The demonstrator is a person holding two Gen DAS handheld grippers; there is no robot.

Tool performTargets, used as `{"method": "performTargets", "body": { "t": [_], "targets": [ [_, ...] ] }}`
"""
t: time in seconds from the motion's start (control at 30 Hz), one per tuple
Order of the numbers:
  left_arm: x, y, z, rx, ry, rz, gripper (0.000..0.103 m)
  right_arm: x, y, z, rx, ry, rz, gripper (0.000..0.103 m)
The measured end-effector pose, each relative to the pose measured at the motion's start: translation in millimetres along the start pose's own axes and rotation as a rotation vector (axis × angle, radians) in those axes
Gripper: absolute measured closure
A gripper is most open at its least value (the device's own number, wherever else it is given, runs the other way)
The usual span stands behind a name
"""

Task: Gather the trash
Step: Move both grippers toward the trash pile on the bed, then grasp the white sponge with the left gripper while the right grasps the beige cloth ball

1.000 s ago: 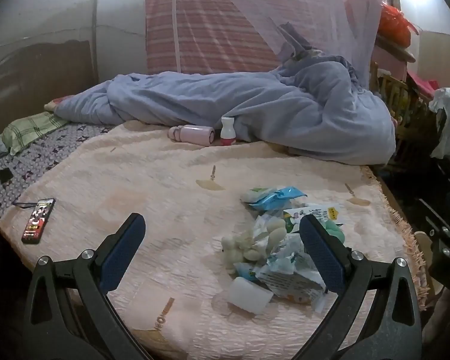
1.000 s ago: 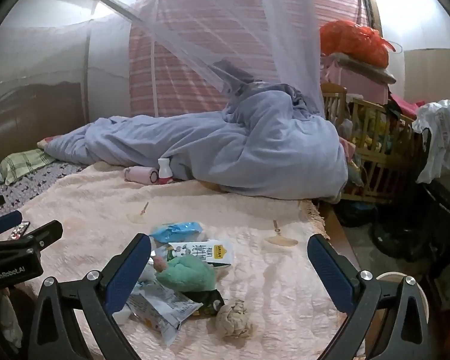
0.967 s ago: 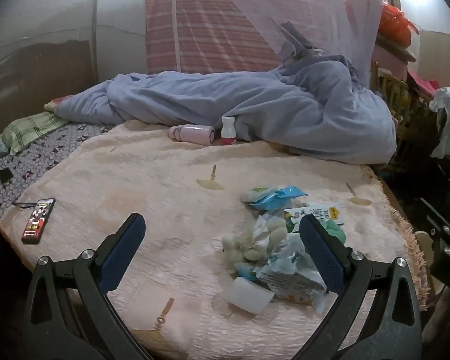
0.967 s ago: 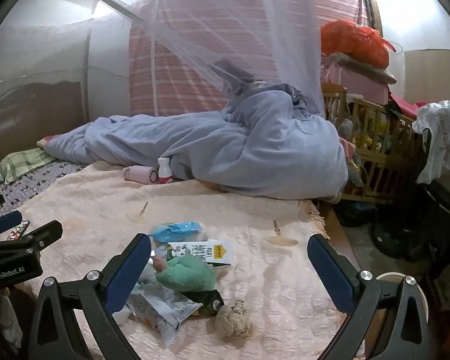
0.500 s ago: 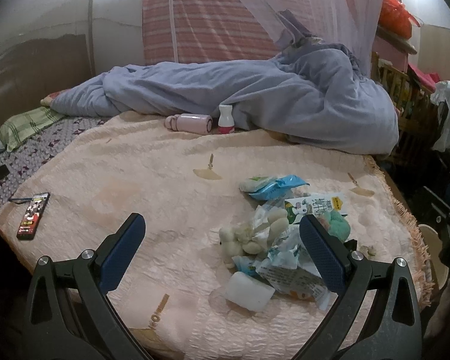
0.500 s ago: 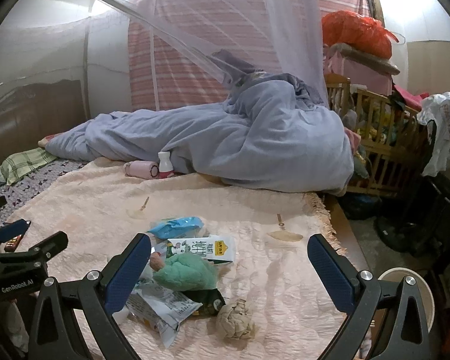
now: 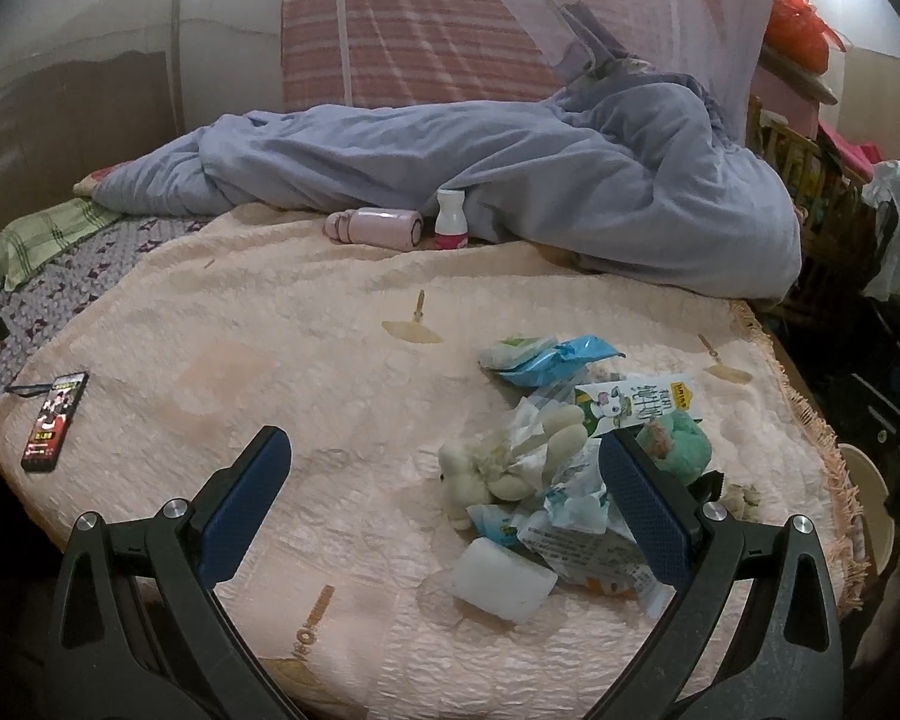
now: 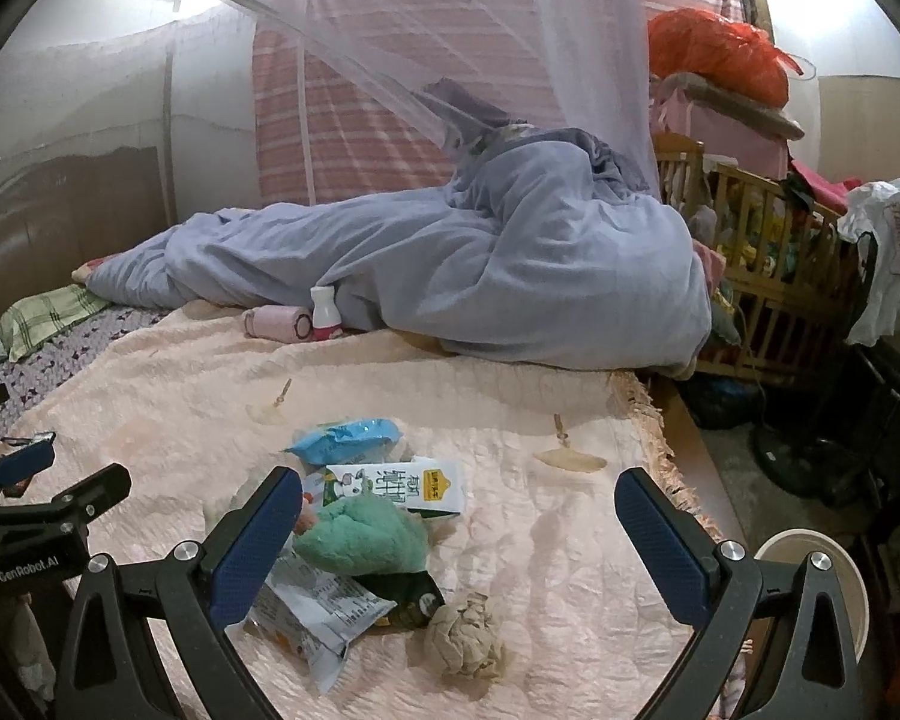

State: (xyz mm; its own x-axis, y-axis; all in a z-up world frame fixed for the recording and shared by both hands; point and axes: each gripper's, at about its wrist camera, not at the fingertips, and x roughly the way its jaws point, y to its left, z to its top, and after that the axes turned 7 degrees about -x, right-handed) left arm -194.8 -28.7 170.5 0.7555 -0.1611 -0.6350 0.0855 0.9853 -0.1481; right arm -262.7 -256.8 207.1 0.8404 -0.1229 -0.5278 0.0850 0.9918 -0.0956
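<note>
A pile of trash lies on the peach bedspread (image 7: 240, 360) near the bed's front right: a blue wrapper (image 7: 555, 360), a milk carton (image 7: 636, 402), a printed wrapper (image 7: 576, 546), a white block (image 7: 504, 579), a green fluffy lump (image 8: 360, 540) and a crumpled paper ball (image 8: 465, 636). A small cream plush toy (image 7: 510, 462) lies among it. My left gripper (image 7: 444, 504) is open just before the pile. My right gripper (image 8: 459, 546) is open above the pile's right side. Both are empty.
A blue duvet (image 7: 510, 180) is heaped across the back of the bed, with a pink bottle (image 7: 378, 228) and a white bottle (image 7: 450, 219) before it. A phone (image 7: 54, 420) lies front left. A round bin (image 8: 810, 570) stands on the floor right of the bed. A wooden crib (image 8: 768, 252) is behind.
Both grippers have moved a little forward toward the bed, so the trash pile looks slightly nearer and lower. Nothing on the bed has moved.
</note>
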Motion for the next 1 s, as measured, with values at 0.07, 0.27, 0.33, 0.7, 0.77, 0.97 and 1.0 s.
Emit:
{"method": "performTargets", "body": {
  "t": [0.07, 0.27, 0.33, 0.7, 0.77, 0.97, 1.0],
  "targets": [
    [3, 4, 0, -0.002, 0.008, 0.007, 0.001, 0, -3, -1, 0.007, 0.007, 0.004, 0.0],
    [9, 12, -3, 0.003, 0.026, 0.04, 0.001, -2, -13, -5, 0.011, 0.019, -0.014, 0.0],
    [10, 13, -4, -0.003, 0.032, 0.045, 0.001, -1, -16, -6, 0.013, 0.019, -0.018, 0.0],
    [14, 11, -7, 0.013, 0.047, 0.045, 0.001, 3, -17, -12, 0.004, 0.023, -0.011, 0.0],
    [15, 12, -9, 0.021, 0.054, 0.045, 0.001, 5, -17, -15, -0.004, 0.036, -0.008, 0.0],
    [24, 25, -15, 0.047, 0.105, 0.053, 0.001, 11, -23, -34, -0.048, 0.095, -0.027, 0.0],
    [27, 28, -17, 0.05, 0.12, 0.049, 0.001, 13, -26, -38, -0.046, 0.105, -0.018, 0.0]
  ]
}}
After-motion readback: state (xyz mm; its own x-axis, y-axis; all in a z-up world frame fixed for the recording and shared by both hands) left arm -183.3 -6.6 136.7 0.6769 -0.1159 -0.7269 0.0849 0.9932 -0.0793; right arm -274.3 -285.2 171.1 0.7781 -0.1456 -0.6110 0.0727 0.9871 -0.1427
